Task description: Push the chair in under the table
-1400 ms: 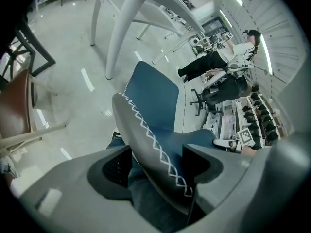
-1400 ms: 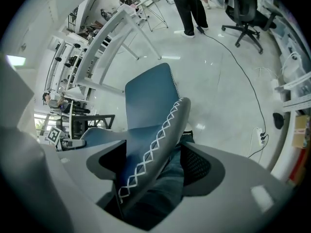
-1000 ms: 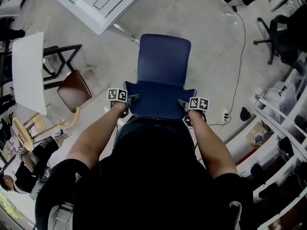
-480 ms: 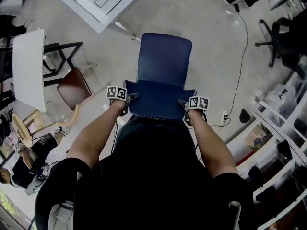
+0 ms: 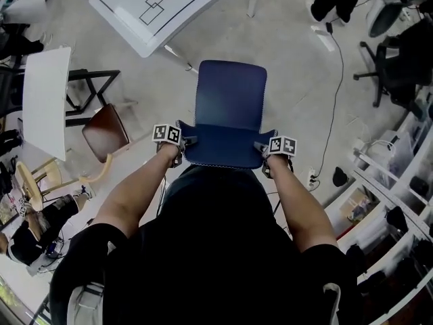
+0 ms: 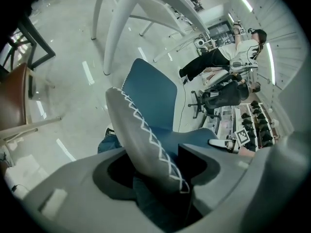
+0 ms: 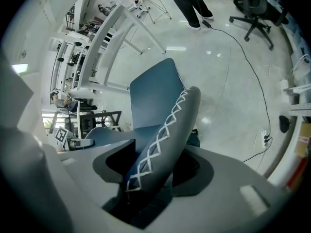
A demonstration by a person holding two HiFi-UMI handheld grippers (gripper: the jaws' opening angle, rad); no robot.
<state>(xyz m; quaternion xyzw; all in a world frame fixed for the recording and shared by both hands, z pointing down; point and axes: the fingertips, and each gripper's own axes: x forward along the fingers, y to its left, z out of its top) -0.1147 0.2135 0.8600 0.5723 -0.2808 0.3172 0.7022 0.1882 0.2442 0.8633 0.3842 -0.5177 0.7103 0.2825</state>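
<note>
**Student:** Where does the chair point(image 5: 230, 93) stand?

**Instructor:** At the centre of the head view, with its seat pointing to 12 o'clock. The white table point(image 5: 159, 9) lies at 11 o'clock from the seat. A strip of bare floor point(image 5: 291, 59) shows between them, so no part of the seat is under the tabletop.

**Student:** And the two tools?

**Instructor:** The left gripper point(image 5: 183, 141) sits at the 9 o'clock end of the backrest top and the right gripper point(image 5: 260, 147) at the 3 o'clock end. In each gripper view the backrest's stitched edge point(image 6: 146, 135) runs between the jaws. The left jaws are clamped onto it. The right jaws have just been closing and now pinch the same edge on their side.

**Student:** What else surrounds the chair?

**Instructor:** A brown seat point(image 5: 107, 131) at 9 o'clock, a black cable point(image 5: 336, 93) on the floor at 3 o'clock, and a dark office chair point(image 5: 392, 53) at 2 o'clock, well apart.
</note>
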